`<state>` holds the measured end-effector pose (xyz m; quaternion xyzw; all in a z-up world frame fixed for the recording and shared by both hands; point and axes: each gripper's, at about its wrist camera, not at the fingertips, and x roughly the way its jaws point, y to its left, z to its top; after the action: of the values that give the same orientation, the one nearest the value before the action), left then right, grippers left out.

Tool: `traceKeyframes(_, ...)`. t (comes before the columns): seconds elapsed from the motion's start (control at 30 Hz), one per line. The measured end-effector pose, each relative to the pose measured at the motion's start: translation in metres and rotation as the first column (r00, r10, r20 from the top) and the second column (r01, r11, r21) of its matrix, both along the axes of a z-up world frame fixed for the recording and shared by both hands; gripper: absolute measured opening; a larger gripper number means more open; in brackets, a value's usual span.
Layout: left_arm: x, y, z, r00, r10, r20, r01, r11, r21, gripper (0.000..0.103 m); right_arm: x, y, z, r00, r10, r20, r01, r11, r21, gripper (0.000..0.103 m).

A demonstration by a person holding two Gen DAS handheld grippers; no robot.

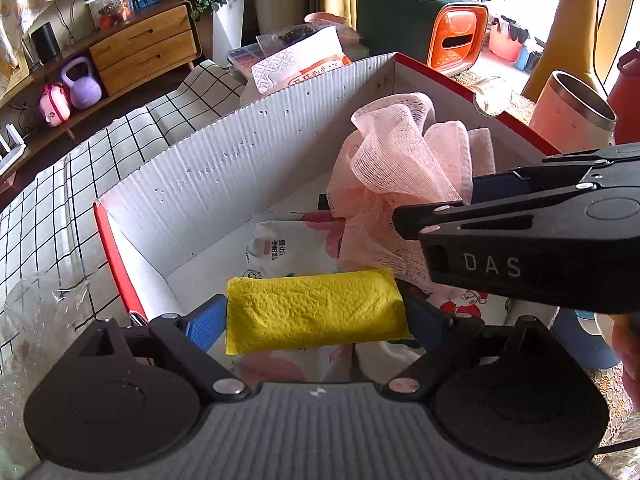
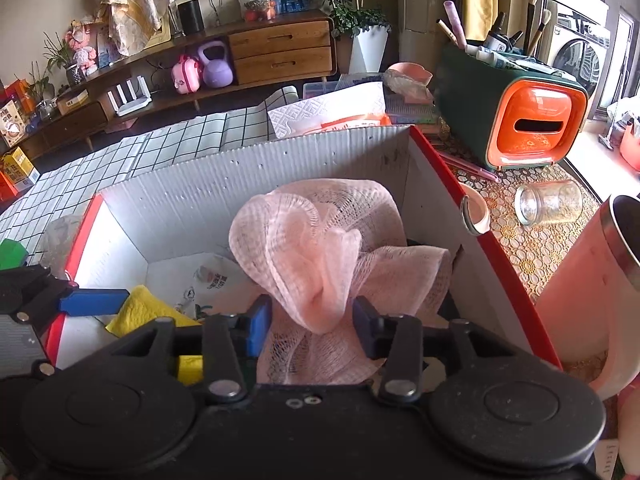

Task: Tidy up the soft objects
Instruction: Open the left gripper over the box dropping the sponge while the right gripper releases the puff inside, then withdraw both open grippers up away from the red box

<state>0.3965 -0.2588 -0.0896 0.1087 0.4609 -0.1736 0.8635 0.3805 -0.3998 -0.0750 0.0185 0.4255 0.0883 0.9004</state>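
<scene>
My left gripper (image 1: 316,320) is shut on a folded yellow cloth (image 1: 316,308), held across its blue pads over the near end of a white corrugated box (image 1: 240,152) with red outer sides. A pink mesh bath pouf (image 1: 400,160) sits in the box's right part. My right gripper (image 2: 312,328) is open. The pouf (image 2: 316,248) bunches between its pads and a small gap shows on each side. A wipes pack (image 1: 288,244) lies on the box floor. The right gripper (image 1: 452,204) reaches in from the right in the left wrist view. The yellow cloth (image 2: 140,308) shows at lower left in the right wrist view.
A pink tumbler (image 2: 580,300) stands just right of the box (image 2: 200,200). A glass jar (image 2: 548,202) lies on its side beyond it, before an orange and green organiser (image 2: 532,124). A tissue pack (image 1: 296,64) sits behind the box. Crumpled plastic (image 1: 36,312) lies on the checked cloth (image 1: 40,208) at left.
</scene>
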Motion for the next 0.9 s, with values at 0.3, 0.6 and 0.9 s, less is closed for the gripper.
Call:
traceKeyframes(0.3, -0.012, 0.008, 0.013, 0.999, 0.013, 0.036, -0.012, 0.999, -0.043, 0.100, -0.014, 0.003, 0.015, 0.999, 0.033, 0.022, -0.033, 0.999, 0.015, 0.075)
traceKeyframes(0.6, -0.025, 0.023, 0.033, 0.997, 0.038, 0.063, -0.033, 0.996, -0.086, 0.100, -0.027, 0.008, 0.034, 0.997, 0.029, 0.065, -0.030, 0.999, 0.012, 0.090)
traceKeyframes(0.9, -0.056, 0.047, 0.055, 0.995, 0.055, 0.085, -0.045, 0.992, -0.117, 0.100, -0.053, 0.016, 0.058, 0.990, 0.037, 0.133, -0.040, 0.999, 0.019, 0.103)
